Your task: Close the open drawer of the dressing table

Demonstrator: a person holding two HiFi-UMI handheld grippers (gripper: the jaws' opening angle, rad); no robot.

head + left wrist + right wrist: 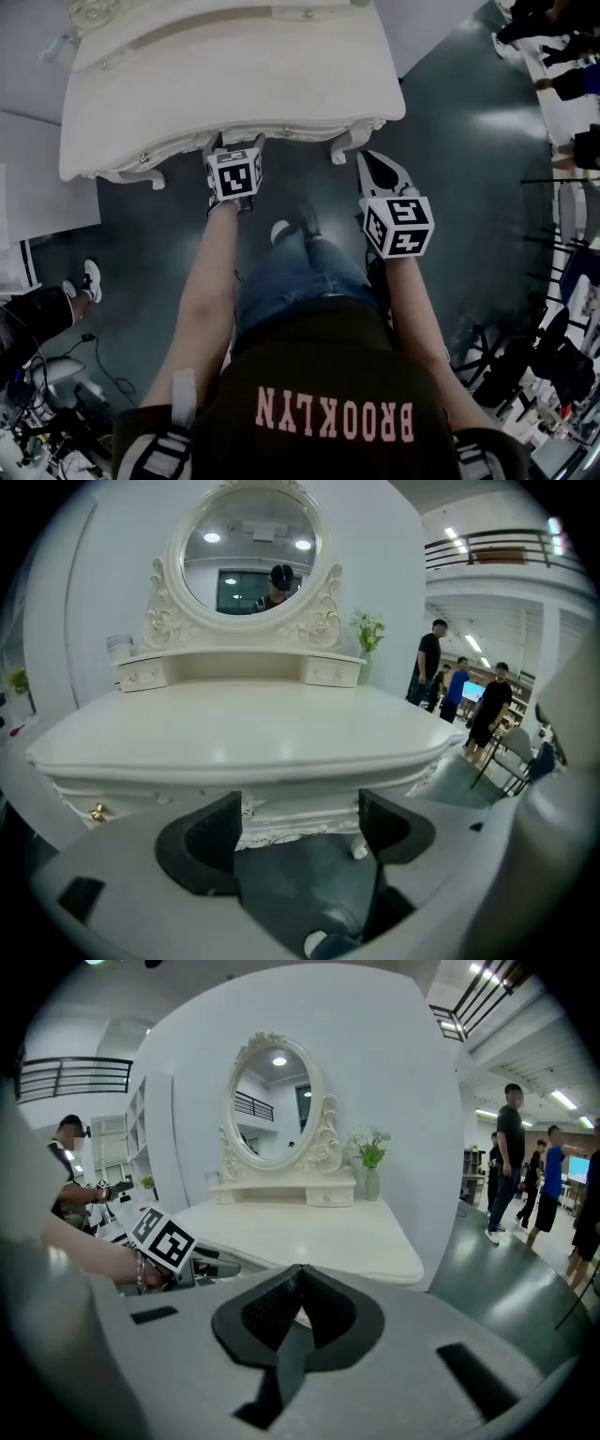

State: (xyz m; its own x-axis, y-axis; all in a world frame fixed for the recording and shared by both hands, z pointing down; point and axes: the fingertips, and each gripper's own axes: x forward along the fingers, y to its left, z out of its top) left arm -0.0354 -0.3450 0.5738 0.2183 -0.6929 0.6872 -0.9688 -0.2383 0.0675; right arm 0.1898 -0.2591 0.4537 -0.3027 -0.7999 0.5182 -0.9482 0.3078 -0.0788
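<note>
drawer: its carved front panel (281,810) sits just under the front lip of the tabletop (234,75), centred between the dressing table's front legs. Its long side runs left-right along that edge. Honestly can't tell how far it sticks out; in the head view it looks close to flush.

left gripper (235,145): jaws wide apart with nothing in them, right up at the front panel, which fills the gap between them in the left gripper view. Touching or just short of it, can't tell.

right gripper (372,167): jaws pinched together, empty. It hangs off to the right near the front right leg (342,148), a bit back from the edge.

direction: the drawer lies straight ahead of the left jaws, so the closing push would go straight forward, toward the mirror (251,555) and square to the panel's long side.

nearer hand: left, easily. The right one is off to the side.

watch out: an off-centre shove could skew the drawer, though the left looks pretty well centred on it.
</note>
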